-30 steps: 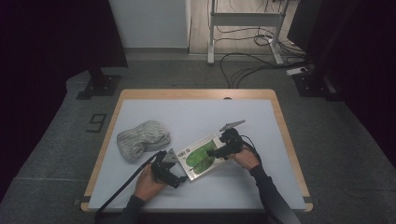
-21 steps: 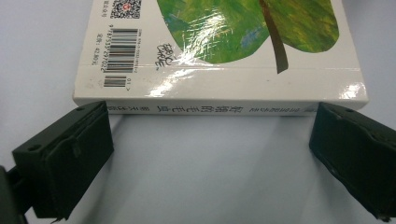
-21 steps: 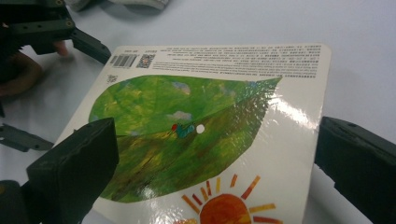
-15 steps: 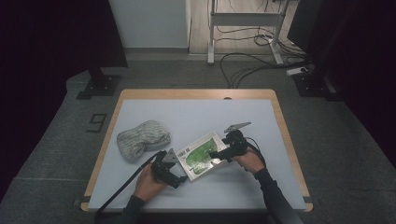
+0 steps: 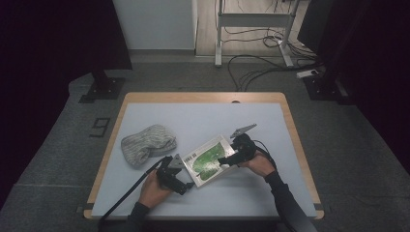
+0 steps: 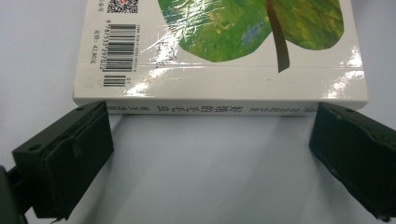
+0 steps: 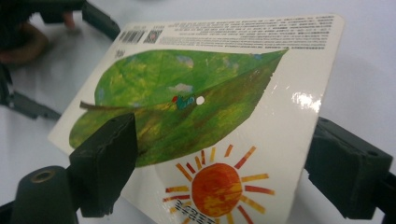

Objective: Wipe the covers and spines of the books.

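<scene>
A grey cloth is seen bunched near the left edge of the table; just right of it, toward the front edge, the left gripper is held with its jaws spread wide, one at each end of the spine of the book, which lies between them unclamped. The book sits near the middle of the front half, its right side lifted off the table; there the right gripper is closed on its cover.
</scene>
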`<state>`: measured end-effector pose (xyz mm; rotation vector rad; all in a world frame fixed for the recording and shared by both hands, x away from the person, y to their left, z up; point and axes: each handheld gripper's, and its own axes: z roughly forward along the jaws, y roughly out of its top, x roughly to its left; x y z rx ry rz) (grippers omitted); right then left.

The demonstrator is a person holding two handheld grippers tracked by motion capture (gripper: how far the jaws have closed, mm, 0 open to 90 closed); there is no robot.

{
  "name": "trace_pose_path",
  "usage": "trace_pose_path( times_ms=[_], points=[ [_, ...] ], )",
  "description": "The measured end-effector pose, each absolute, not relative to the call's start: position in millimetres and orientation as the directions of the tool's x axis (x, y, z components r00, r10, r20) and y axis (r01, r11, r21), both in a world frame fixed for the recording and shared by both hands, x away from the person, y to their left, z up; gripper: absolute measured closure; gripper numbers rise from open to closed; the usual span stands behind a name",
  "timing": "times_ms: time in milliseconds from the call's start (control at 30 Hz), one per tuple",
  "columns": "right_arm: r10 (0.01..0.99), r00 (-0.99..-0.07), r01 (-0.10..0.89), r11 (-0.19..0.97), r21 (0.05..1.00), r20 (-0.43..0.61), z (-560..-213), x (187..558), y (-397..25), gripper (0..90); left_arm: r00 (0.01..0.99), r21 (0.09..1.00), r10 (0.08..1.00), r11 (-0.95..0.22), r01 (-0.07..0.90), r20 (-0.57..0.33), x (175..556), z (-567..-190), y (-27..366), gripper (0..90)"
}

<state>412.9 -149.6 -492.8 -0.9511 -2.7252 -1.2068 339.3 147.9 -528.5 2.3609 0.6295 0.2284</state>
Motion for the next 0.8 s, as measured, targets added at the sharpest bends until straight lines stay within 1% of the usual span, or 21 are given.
trace_pose_path(
  times_ms=[167,200,300,533,700,800],
  points=[
    [0.478,-0.852,0.486,0.575,0.658,0.212,-489,417,-148,17.4,0.868,0.652,0.497,-0.657,0.378,-0.002,339,-528,148,0.0],
    [0.469,-0.859,0.478,0.590,0.651,0.206,-488,417,-148,19.6,0.867,0.653,0.498,-0.656,0.378,-0.002,339,-528,148,0.0],
    [0.443,-0.878,0.447,0.621,0.644,0.182,-487,415,-146,20.1,0.863,0.653,0.505,-0.653,0.384,-0.003,338,-528,147,0.0],
    [0.425,-0.890,0.426,0.641,0.639,0.167,-479,414,-147,26.0,0.835,0.649,0.551,-0.636,0.417,0.004,333,-527,148,0.0],
    [0.425,-0.889,0.429,0.640,0.637,0.171,-479,412,-148,29.3,0.829,0.634,0.559,-0.641,0.433,-0.001,332,-524,150,0.0],
    [0.429,-0.886,0.434,0.638,0.636,0.174,-480,410,-149,30.6,0.824,0.642,0.566,-0.626,0.443,-0.017,332,-520,152,0.0]
  ],
)
